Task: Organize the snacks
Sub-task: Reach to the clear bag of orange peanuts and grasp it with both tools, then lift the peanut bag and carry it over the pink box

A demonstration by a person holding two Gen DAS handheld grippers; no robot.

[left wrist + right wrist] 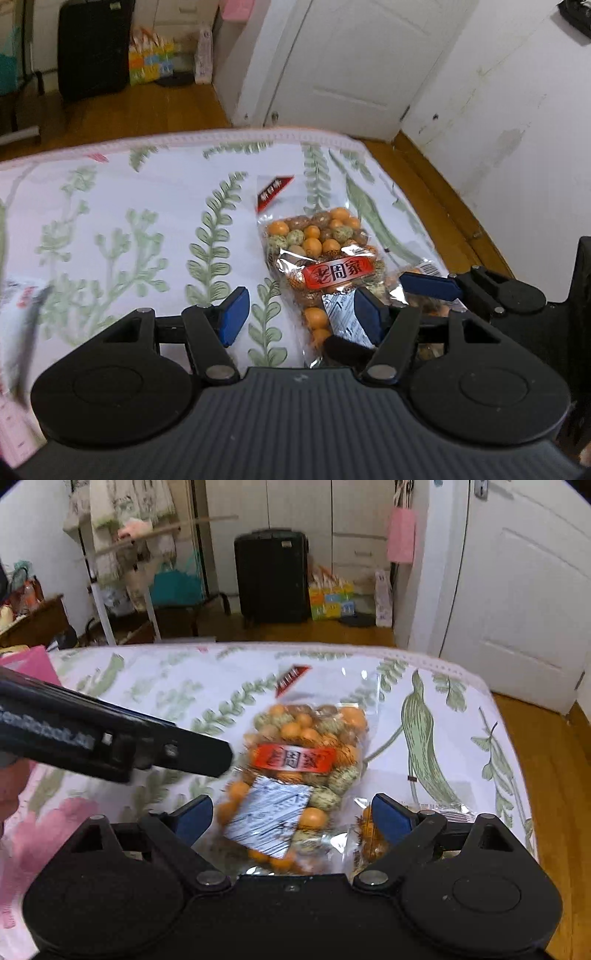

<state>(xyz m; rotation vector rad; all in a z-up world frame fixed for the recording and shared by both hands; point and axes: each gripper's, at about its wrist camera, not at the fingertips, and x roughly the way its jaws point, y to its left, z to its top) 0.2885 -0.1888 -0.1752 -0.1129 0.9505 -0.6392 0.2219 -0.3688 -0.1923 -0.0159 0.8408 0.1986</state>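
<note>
Surface: a bed (110, 192) under a white cloth cover printed with green leaf sprigs, its far edge trimmed with a pink stitched border. Beyond it lies a wooden plank floor (155, 107).

Task item: a clear, glossy plastic snack bag (317, 251) lies flat on the cover near the bed's far right corner. It is filled with small round coated nuts, orange, brown and speckled green. A red label with white characters crosses its middle, a red-and-white header seals its far end, and a white printed sticker sits on its near part. A second crinkled foil-edged packet (373, 834) with similar orange contents lies just beside it, toward the right edge.

Left gripper (303, 314): black plastic body, blue padded fingers (232, 314) standing apart, released; the right pad is over the bag's near end, whether in contact I cannot tell.

Right gripper (291, 816): same build, blue fingers (391, 818) spread wide on either side of the bag's near end, not pressing on it.

Background: a black hard-shell suitcase (271, 576), a white panelled door (517, 602), a pink paper bag (400, 535) hanging.
</note>
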